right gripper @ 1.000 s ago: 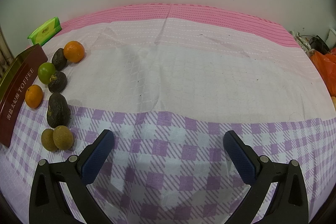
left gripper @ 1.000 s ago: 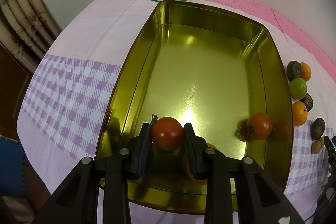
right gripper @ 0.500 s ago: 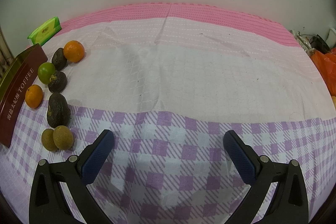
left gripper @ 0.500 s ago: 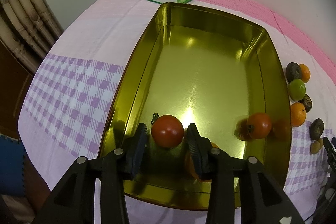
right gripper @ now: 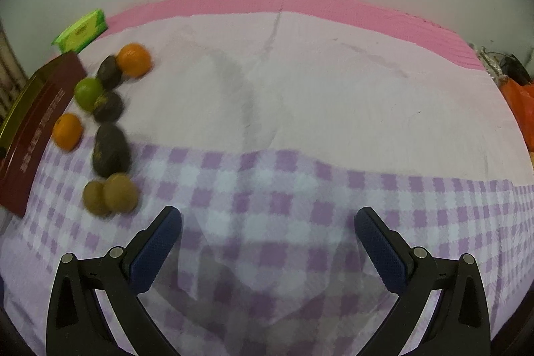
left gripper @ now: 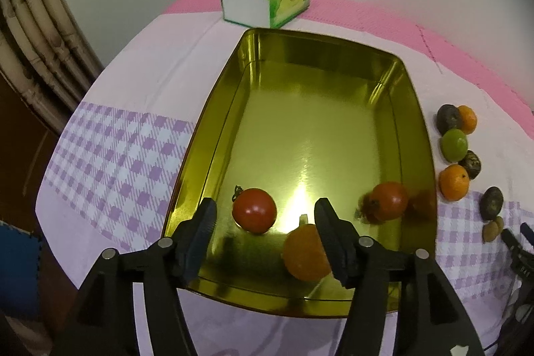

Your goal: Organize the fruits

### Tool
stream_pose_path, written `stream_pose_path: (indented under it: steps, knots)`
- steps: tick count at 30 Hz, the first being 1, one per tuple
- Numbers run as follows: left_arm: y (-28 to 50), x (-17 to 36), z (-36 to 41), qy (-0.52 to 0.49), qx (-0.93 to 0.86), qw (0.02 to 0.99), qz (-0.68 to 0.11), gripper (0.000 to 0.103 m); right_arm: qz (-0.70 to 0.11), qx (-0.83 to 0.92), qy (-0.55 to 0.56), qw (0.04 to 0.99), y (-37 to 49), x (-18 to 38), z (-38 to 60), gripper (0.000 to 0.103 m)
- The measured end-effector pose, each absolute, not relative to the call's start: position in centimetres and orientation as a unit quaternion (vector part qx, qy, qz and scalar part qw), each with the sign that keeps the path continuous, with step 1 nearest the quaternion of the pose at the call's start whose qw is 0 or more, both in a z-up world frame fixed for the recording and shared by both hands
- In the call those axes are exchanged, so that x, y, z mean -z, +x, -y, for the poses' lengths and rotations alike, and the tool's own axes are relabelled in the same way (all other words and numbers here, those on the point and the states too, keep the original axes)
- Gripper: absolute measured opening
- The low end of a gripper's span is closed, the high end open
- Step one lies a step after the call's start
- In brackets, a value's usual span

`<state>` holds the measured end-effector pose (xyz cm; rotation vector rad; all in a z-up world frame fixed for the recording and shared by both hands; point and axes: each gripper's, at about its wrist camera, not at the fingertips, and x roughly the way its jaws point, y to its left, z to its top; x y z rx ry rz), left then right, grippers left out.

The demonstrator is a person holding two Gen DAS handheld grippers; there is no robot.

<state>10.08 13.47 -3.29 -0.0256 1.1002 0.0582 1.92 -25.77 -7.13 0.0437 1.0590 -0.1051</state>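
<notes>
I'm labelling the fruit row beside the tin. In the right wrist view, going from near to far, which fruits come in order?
brown pair → avocado → orange → lime → far orange

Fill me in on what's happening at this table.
A person is sorting fruit into a gold tin. The left hand-held gripper is over the tin's near end with its jaws opening around a red tomato, which lies on the tin floor beside an orange and a second tomato. The right hand-held gripper hangs open and empty over the checked cloth. More fruit waits beside the tin.
</notes>
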Motion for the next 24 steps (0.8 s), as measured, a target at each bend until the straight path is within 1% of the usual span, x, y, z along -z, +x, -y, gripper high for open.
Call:
stream_pose_path:
  steps: [2, 10, 13, 20, 21, 23, 24]
  knots:
    - [10.0, 2.9, -13.3, -0.013, -0.026, 0.855, -0.518, 0.061, -0.512, 0.037, 0.015, 0.858, 1.6, 7.1, 25.0, 0.103]
    - [9.2, 2.1, -13.2, -0.024, -0.019, 0.860, -0.510, 0.065, -0.526, 0.004, -0.004, 0.851, 1.5, 7.2, 21.8, 0.103]
    - [8.9, 1.8, -13.1, -0.025, -0.017, 0.861, -0.508, 0.069, -0.528, 0.002, -0.006, 0.849, 1.8, 7.2, 21.2, 0.103]
    - [8.1, 1.6, -13.2, -0.028, -0.013, 0.861, -0.508, 0.071, -0.530, -0.016, -0.021, 0.848, 2.7, 7.2, 18.6, 0.101]
    - [8.0, 1.5, -13.2, -0.028, -0.014, 0.861, -0.507, 0.071, -0.529, -0.016, -0.024, 0.848, 2.9, 7.2, 18.2, 0.101]
    - [7.7, 1.4, -13.2, -0.029, -0.015, 0.862, -0.507, 0.071, -0.527, -0.025, -0.024, 0.849, 3.6, 7.2, 17.1, 0.091]
    - [7.5, 1.4, -13.3, -0.029, -0.015, 0.862, -0.507, 0.071, -0.525, -0.026, -0.027, 0.850, 3.8, 7.1, 16.8, 0.089]
